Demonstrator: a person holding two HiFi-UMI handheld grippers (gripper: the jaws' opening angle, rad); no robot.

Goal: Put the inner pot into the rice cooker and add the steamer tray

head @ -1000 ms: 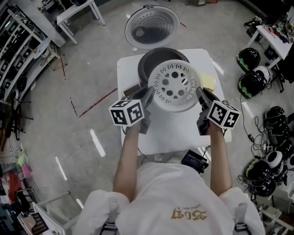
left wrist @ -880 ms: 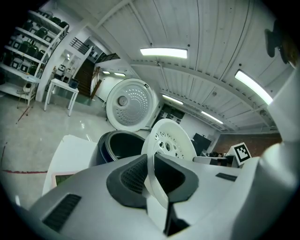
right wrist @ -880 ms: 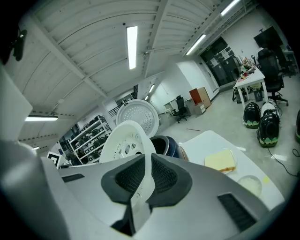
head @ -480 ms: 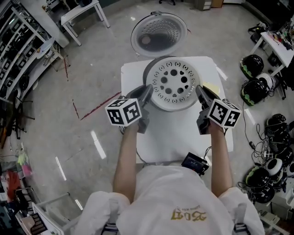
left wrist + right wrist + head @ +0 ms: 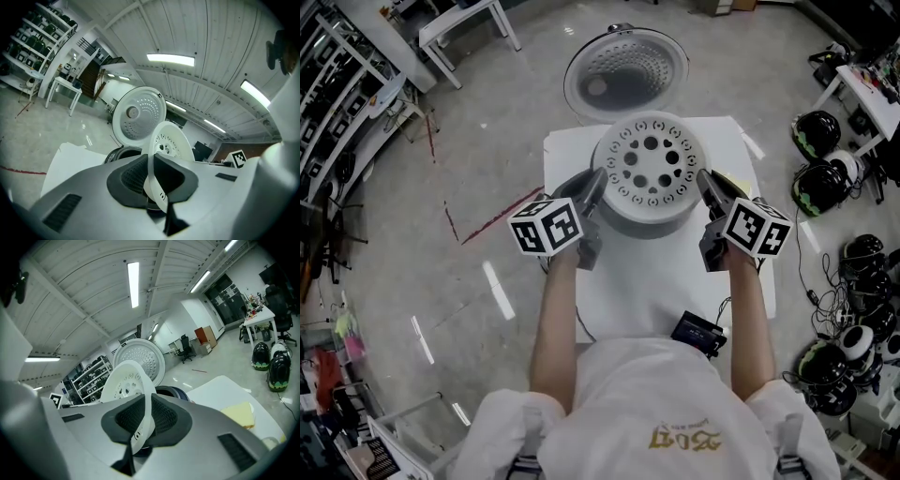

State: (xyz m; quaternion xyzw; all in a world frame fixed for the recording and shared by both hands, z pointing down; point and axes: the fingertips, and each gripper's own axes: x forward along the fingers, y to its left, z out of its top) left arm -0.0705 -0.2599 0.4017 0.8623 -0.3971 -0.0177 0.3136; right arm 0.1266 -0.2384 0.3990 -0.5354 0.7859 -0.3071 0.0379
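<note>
White table bearing the rice cooker at its far edge, lid thrown back. The steamer tray lay level directly above the cooker's mouth. The left gripper and right gripper were each clamped narrowly on opposite sides of its rim; seating probably required a straight descent

The person wears a white short-sleeved shirt with gold print across the front, and a dark strap sits on each side near the shoulders. The left gripper and right gripper are alike. Each has a smooth light-grey shell with a slotted vent, dark tapered jaws lined with black ribbed pads, and a white cube printed with black square markers.
</note>
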